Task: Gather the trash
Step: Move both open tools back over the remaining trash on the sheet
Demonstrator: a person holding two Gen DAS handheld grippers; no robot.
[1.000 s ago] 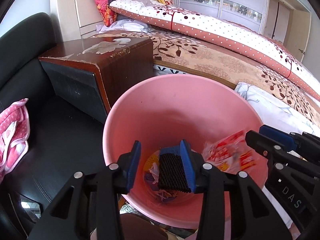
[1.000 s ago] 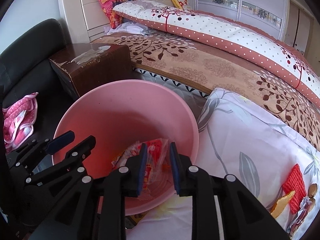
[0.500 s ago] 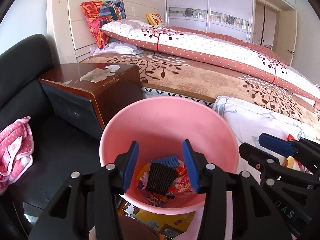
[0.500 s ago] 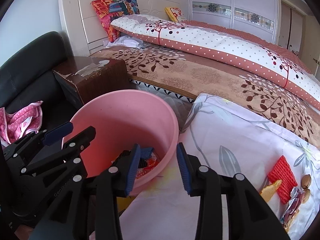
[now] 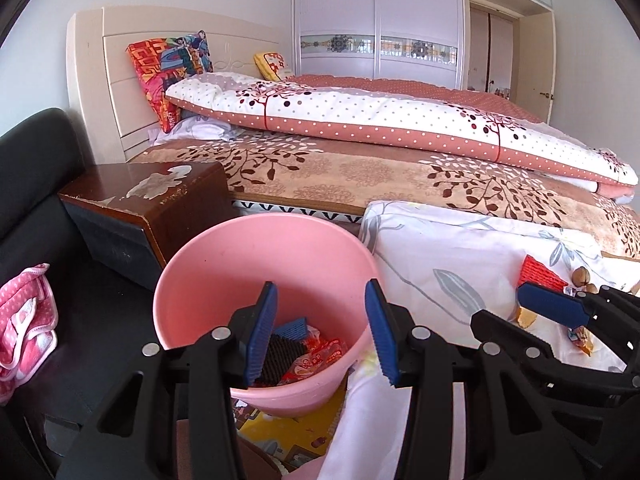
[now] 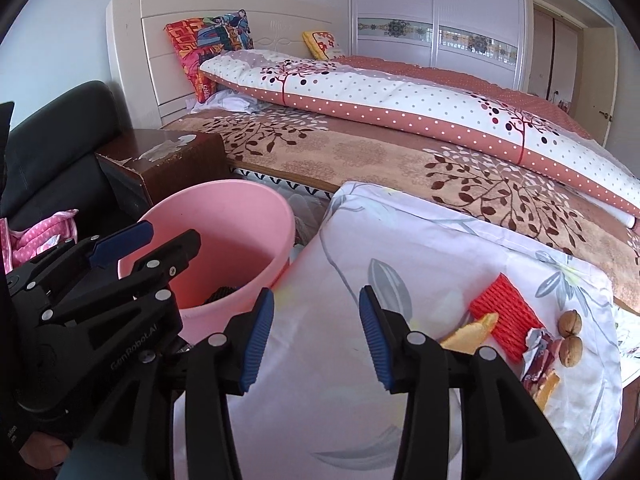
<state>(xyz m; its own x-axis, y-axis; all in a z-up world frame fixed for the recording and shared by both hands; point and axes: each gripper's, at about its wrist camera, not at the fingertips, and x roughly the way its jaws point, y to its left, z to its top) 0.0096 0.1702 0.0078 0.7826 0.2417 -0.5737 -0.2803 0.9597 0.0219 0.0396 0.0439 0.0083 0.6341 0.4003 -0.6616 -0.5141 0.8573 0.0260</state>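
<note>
A pink bucket (image 5: 224, 264) (image 6: 224, 220) stands beside the bed. At its bottom lie a black ribbed foam piece (image 5: 280, 360) and a red snack wrapper (image 5: 320, 358). My left gripper (image 5: 320, 332) hovers open above the bucket's near rim, with nothing between its fingers. My right gripper (image 6: 316, 332) is over the white floral cloth (image 6: 400, 248), its jaws opening and empty. At the cloth's right end lie a red ribbed foam piece (image 6: 506, 316), a yellow peel (image 6: 476, 328), two walnuts (image 6: 570, 334) and a crumpled wrapper (image 6: 538, 356).
A brown bedside cabinet (image 5: 160, 196) stands behind the bucket. A black sofa (image 5: 36, 184) with a pink dotted cloth (image 5: 20, 320) is at the left. The bed (image 5: 360, 176) with a folded quilt fills the back. A yellow patterned mat (image 5: 296, 428) lies under the bucket.
Both grippers let go of their trash into the bucket and pulled back and up. The left released the black foam, the right the red wrapper, then swung right over the cloth.
</note>
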